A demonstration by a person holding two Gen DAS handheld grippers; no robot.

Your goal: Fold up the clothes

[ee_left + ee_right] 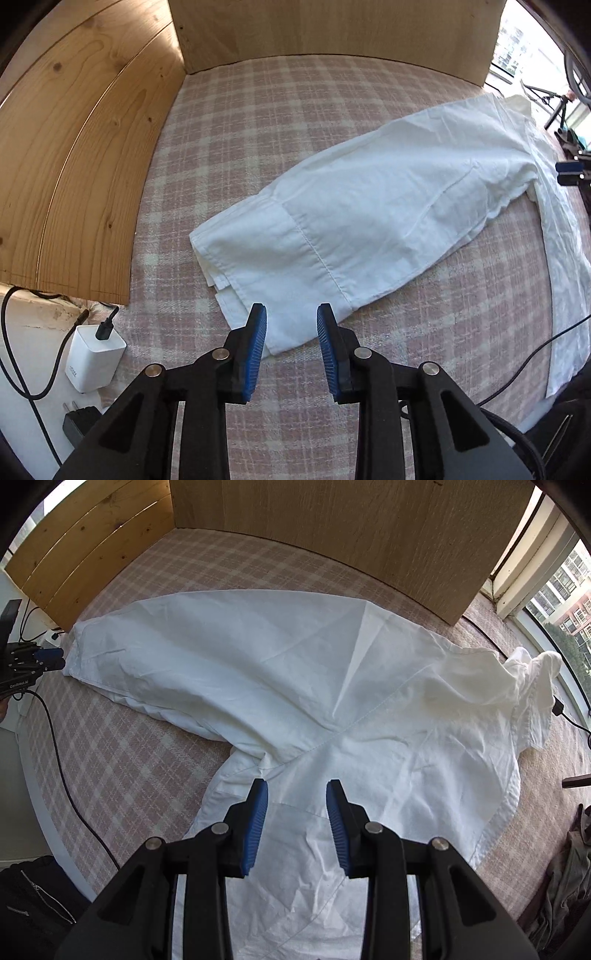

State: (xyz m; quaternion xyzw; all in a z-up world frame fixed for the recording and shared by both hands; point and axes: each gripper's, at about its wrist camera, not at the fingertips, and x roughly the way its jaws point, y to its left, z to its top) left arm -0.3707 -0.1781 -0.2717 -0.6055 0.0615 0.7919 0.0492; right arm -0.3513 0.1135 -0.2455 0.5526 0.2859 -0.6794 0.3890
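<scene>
Shirt (280, 686), white and thin, lies spread on a bed covered in a pink-and-cream checked blanket (229, 140), one long sleeve (332, 221) stretched out flat toward the wooden side panel (74, 147). Judging by the fine creases and the way it drapes, the cloth is light, limp woven cotton: it should lift with almost no effort, sag from any pinch point and slide little on the nubbly blanket. The firmest places to take hold look like the stitched cuff at the sleeve's end and the seam lines, where doubled layers give the pads something to bite.

The left claw (291, 325) hovers over the cuff end, jaws partly apart with nothing pinched between the ribbed blue pads. The right claw (297, 805) hangs above the shirt body near the armpit seam, likewise partly open and empty.

Beyond the blanket stand grained wood boards; a white charger (94, 362) with black cable sits beside the bed.
</scene>
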